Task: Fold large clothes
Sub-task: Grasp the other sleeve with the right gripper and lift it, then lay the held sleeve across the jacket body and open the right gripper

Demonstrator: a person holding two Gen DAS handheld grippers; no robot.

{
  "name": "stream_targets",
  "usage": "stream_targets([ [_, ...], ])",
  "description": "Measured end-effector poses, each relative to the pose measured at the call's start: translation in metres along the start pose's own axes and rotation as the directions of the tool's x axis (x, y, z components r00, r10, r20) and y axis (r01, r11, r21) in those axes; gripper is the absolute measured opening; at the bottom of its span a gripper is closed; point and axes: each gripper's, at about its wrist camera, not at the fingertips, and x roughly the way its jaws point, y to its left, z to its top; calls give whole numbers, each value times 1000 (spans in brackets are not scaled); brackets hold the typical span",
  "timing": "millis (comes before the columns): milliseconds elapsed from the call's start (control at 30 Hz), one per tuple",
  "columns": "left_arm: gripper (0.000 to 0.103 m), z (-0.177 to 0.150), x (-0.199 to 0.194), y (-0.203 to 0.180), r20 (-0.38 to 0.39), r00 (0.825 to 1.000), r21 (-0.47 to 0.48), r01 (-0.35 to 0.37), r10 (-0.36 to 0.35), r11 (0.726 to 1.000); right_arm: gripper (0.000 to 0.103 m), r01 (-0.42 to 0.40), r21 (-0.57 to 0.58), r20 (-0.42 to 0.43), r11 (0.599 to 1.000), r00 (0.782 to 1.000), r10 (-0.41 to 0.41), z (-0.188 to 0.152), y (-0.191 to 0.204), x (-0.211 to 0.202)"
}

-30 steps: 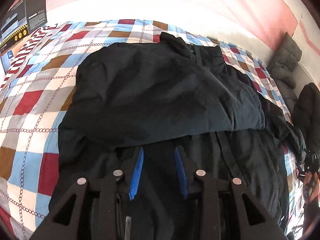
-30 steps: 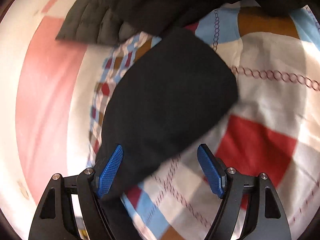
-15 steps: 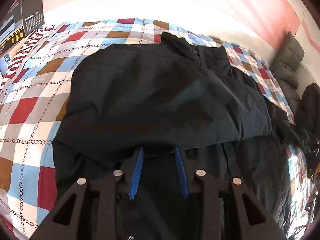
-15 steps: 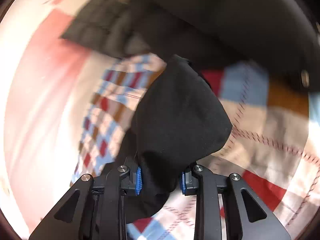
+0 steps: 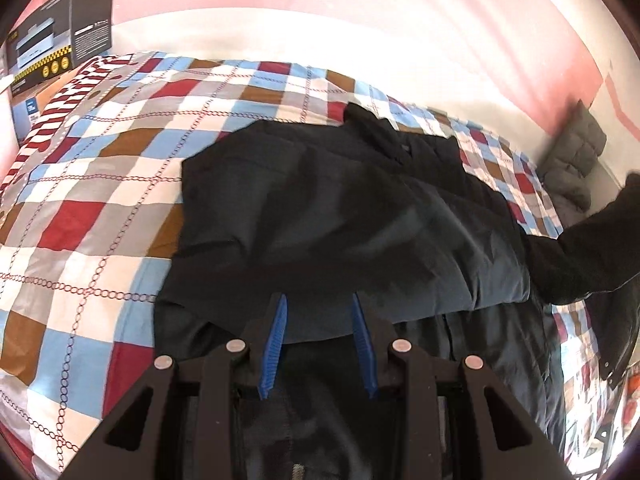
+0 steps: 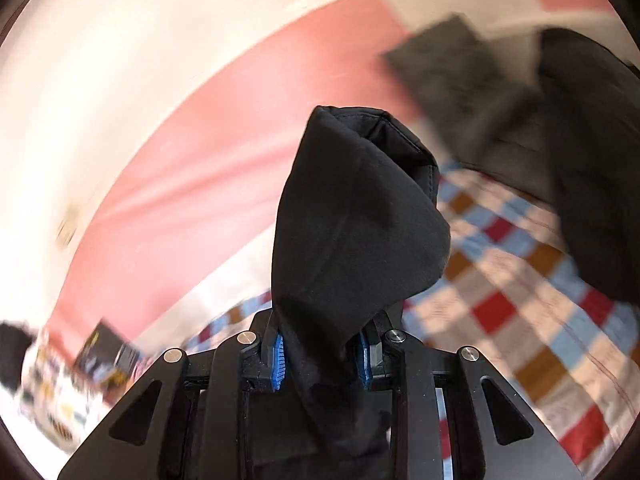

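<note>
A large dark navy jacket (image 5: pixel 340 216) lies on the checked bedspread (image 5: pixel 100 184), its upper part folded over. My left gripper (image 5: pixel 318 304) is shut on the jacket's near fold edge, blue pads pinching the cloth. My right gripper (image 6: pixel 320 344) is shut on the jacket's black sleeve (image 6: pixel 352 216) and holds it lifted above the bed, cuff end pointing up. The lifted sleeve also shows at the right of the left wrist view (image 5: pixel 592 248).
A dark printed box (image 5: pixel 60 36) stands at the bed's far left corner. A grey quilted garment (image 5: pixel 576 156) lies at the far right by the pink wall; it also shows blurred in the right wrist view (image 6: pixel 452 64), beside another black garment (image 6: pixel 592 152).
My right gripper closed on the sleeve and lifted it off the bedspread, swinging upward. My left gripper kept its hold on the jacket and rose, drawing the fold back.
</note>
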Motion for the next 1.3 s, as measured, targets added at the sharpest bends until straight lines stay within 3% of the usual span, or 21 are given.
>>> stream_targets([
  [133,35,1,-9,18,19,1000,-27,1,-1,1000,28,-72,-112,-66,991,996,65,-29,63,16],
  [267,35,-1,-15,39,32,999,-54,-5,7,999,28,-130,-205,-165,970,982,96,-65,117,59],
  [433,35,-7,-16,65,32,999,-99,-12,16,995,28,-187,-302,-316,935,945,87,-142,166,113],
  [633,35,-13,-18,86,39,999,-118,-12,16,993,31,-211,-366,-485,907,874,7,-238,184,175],
  [733,35,-14,-19,94,40,999,-129,-9,15,992,41,-241,-364,-543,899,840,5,-268,190,186],
  [800,35,-14,-20,95,42,999,-133,-4,9,991,62,-303,-337,-592,891,804,49,-283,192,190],
  [900,35,-12,-22,94,50,999,-136,11,-4,991,68,-371,-306,-646,877,757,95,-298,199,188],
  [1000,36,-7,-28,87,63,997,-132,41,-33,990,68,-419,-314,-647,852,751,131,-298,204,171],
  [1133,51,8,-32,68,85,993,-116,96,-87,989,68,-429,-231,-610,873,763,214,-277,181,149],
  [1233,65,24,-25,46,81,984,-119,168,-159,979,68,-382,-203,-554,901,804,217,-258,154,136],
  [1300,66,34,-14,28,63,974,-107,224,-218,969,68,-314,-204,-514,927,840,171,-246,128,129],
])
